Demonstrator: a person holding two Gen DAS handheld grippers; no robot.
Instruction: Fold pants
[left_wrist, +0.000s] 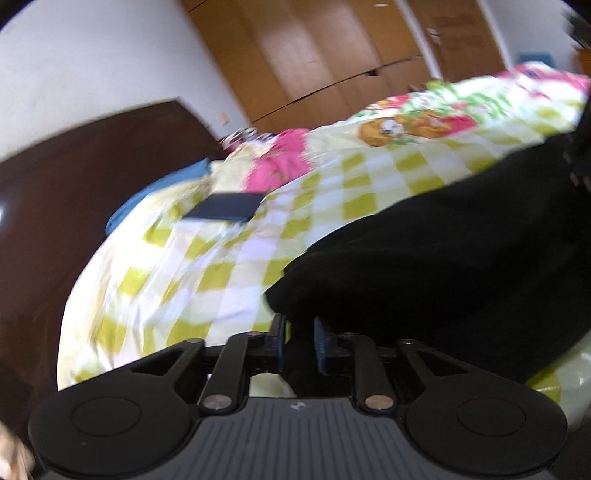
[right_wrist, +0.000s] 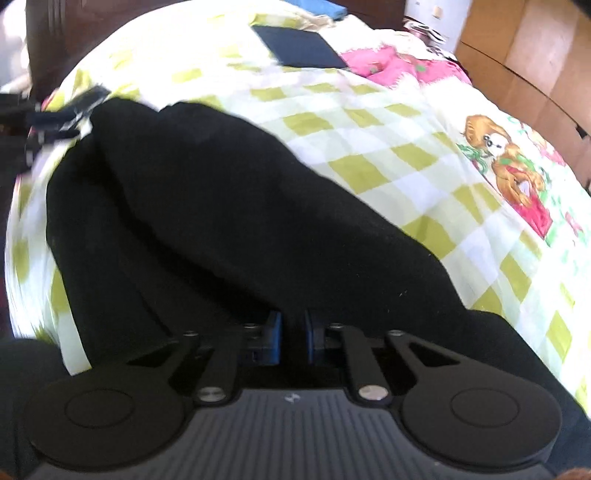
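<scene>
Over on the left end, the left gripper (left_wrist: 300, 332) is parked at the edge of the black pants (left_wrist: 443, 258), jaws a little apart with dark cloth sitting in the gap. Whether the pads are actually biting can't be told, too much blur. The pants are spread lengthwise across the checked bedsheet (left_wrist: 221, 258), bunched and ridged through the middle.

At the right end, the right gripper (right_wrist: 293, 332) looks clamped on a bunch of the pants, jaws nearly together.

For a decent fold, the left bite should probably be confirmed first, since a loose corner would likely slip out once lifted. Both ends would best be raised together and kept taut, so the ridges get pulled flat. The edges should then be lined up before anything is let go.
</scene>
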